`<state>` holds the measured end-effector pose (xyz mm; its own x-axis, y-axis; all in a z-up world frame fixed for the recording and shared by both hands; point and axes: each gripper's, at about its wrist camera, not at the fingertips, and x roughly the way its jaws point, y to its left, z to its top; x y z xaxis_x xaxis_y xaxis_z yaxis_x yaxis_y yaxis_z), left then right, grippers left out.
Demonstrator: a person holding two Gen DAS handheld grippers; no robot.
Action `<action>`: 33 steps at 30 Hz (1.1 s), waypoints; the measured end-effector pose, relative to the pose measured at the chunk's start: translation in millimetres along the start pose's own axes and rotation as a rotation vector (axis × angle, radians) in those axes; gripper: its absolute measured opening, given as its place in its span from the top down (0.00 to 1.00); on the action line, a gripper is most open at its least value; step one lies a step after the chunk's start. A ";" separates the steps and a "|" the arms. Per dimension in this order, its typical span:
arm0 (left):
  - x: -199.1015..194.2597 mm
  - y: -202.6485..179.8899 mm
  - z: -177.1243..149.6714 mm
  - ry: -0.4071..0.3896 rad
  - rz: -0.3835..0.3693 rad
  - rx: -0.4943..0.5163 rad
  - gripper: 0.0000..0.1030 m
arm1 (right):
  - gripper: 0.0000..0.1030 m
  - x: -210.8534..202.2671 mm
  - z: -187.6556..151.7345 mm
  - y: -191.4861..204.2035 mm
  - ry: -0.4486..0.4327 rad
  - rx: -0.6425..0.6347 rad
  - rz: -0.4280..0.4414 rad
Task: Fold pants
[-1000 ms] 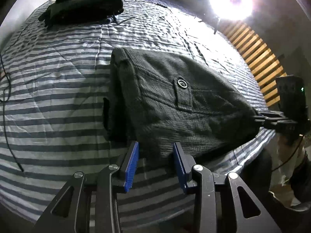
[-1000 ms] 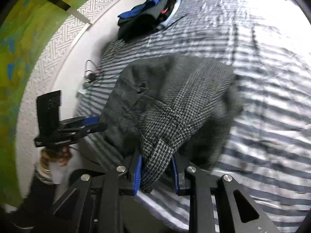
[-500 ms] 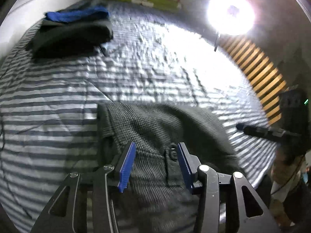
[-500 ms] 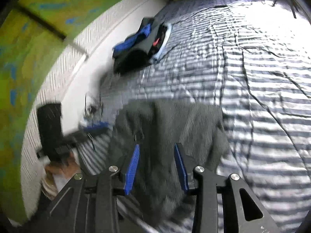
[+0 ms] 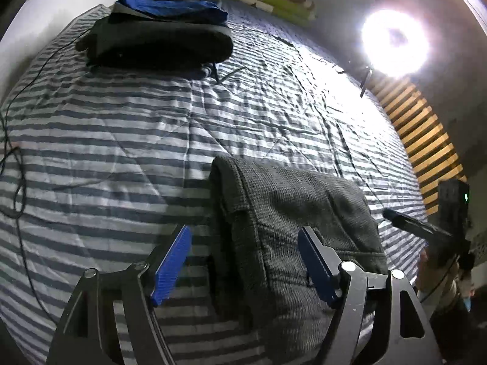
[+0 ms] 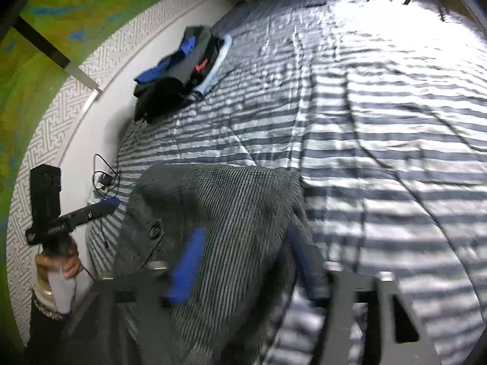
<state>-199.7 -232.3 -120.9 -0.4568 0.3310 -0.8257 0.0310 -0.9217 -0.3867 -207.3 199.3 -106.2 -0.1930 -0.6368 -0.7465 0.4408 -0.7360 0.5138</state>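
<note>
- Tongs first: the left tongs (image 5: 243, 261) and the right tongs (image 6: 243, 261) are both spread wide and grasp nothing, just above the pants (image 5: 292, 228).
- The pants lie folded at the near edge of the striped bed (image 5: 121, 127); I judge a careless low pass may snag and unfold them, or pull them off the edge.
- The clothes pile (image 5: 158, 39) is well apart, so no risk there.

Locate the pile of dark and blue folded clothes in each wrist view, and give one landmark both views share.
Left wrist view: pile of dark and blue folded clothes at upper left, far across the striped bedsheet.
Right wrist view: same pile at upper left, beside the white wall.
Shared landmark: the folded grey checked pants, lower centre in both.
</note>
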 end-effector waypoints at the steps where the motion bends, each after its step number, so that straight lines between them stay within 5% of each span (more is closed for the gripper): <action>1: 0.1 0.0 -1.8 0.010 0.005 0.001 0.23 | 0.30 -9.9 -6.3 -0.8 -0.013 0.000 0.007; 11: 47.1 -10.4 -17.8 0.127 -0.058 -0.055 0.14 | 0.29 1.3 -46.4 -30.7 0.059 0.204 0.110; 17: 62.0 -18.0 -20.8 0.139 -0.014 -0.028 0.13 | 0.29 23.3 -46.7 -20.5 0.092 0.173 0.089; 23: 66.1 -17.3 -24.9 0.118 0.016 0.004 0.14 | 0.27 39.2 -46.6 -25.9 0.121 0.185 0.167; 27: 67.7 -4.7 -22.6 0.103 -0.009 -0.055 0.26 | 0.28 44.8 -43.3 -18.7 0.135 0.155 0.172; 33: 68.5 -4.4 -21.7 0.100 -0.031 -0.045 0.34 | 0.48 47.4 -42.8 -17.1 0.139 0.142 0.182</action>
<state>-211.8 -201.3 -184.7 -0.3672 0.3796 -0.8492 0.0597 -0.9014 -0.4288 -186.4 191.5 -168.5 0.0043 -0.7310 -0.6824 0.3275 -0.6438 0.6916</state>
